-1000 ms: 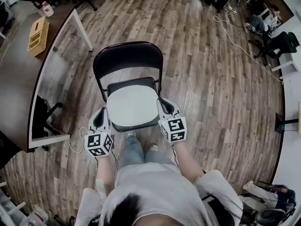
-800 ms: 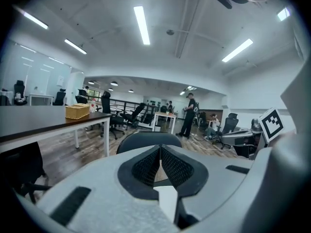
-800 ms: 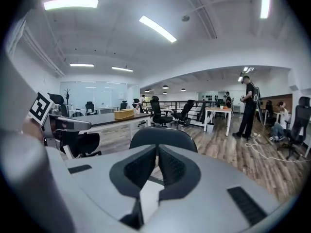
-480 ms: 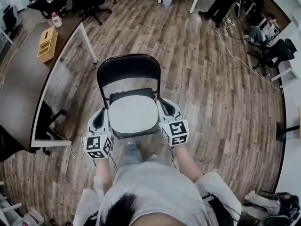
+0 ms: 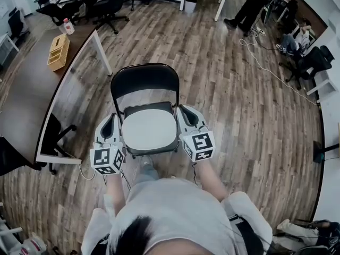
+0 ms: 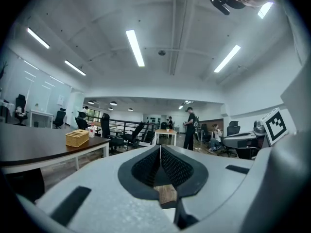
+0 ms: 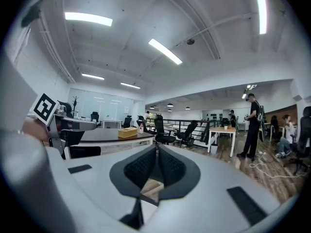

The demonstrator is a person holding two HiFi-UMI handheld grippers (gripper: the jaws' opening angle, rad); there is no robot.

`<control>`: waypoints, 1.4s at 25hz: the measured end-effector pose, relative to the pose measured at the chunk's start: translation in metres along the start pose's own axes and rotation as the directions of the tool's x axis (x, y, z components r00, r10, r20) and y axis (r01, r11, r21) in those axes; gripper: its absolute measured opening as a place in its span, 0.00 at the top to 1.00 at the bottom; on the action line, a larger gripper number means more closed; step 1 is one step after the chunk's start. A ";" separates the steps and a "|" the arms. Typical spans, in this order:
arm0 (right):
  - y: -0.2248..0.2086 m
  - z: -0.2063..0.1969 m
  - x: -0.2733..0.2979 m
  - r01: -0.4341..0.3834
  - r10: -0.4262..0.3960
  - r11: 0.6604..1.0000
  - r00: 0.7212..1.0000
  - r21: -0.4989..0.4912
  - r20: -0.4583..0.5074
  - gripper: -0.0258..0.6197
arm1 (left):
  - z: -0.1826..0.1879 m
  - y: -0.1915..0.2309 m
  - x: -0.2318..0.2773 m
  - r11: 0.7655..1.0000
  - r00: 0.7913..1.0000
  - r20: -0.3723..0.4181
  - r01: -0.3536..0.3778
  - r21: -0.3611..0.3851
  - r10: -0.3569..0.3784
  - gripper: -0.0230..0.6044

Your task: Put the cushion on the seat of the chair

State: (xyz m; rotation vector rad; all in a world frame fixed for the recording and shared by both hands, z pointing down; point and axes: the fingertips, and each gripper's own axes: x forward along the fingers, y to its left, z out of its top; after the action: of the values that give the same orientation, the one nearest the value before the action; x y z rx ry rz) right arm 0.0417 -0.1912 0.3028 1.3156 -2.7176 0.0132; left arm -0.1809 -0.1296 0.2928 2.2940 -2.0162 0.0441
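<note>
Jaws closed, empty, on left gripper (image 5: 110, 119) and right gripper (image 5: 184, 111); white cushion (image 5: 149, 131) lying on black chair (image 5: 143, 77) between them

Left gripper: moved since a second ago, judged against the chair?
Yes. The left gripper has shifted up the head view against the chair: its marker cube was clearly below the seat's front edge, now nearly level.

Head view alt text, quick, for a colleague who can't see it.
A pale cushion lies on the seat of a black folding chair on wood flooring. The left gripper and right gripper, both shut and empty, flank it, one at each side.
</note>
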 end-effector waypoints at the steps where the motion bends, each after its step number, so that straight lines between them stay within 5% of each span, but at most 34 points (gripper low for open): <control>1: 0.000 0.004 -0.003 -0.002 0.002 1.000 1.000 -0.002 0.010 0.93 | 0.005 -0.002 -0.002 1.000 1.000 0.011 -0.002 0.005 0.002 0.94; 16: -0.003 0.038 -0.049 -0.003 0.005 1.000 0.995 -0.022 0.104 0.93 | 0.050 -0.034 -0.042 0.999 0.989 0.144 -0.031 0.033 0.025 0.94; 35: -0.003 0.057 -0.078 -0.005 0.008 1.000 0.985 -0.019 0.171 0.93 | 0.058 -0.057 -0.066 0.999 0.981 0.190 -0.028 0.021 0.024 0.93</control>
State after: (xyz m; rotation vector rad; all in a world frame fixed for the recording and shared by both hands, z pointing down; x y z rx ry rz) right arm 0.0853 -0.1358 0.2370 1.3626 -2.8553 -0.1304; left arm -0.1347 -0.0624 0.2272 2.3679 -2.1447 -0.1561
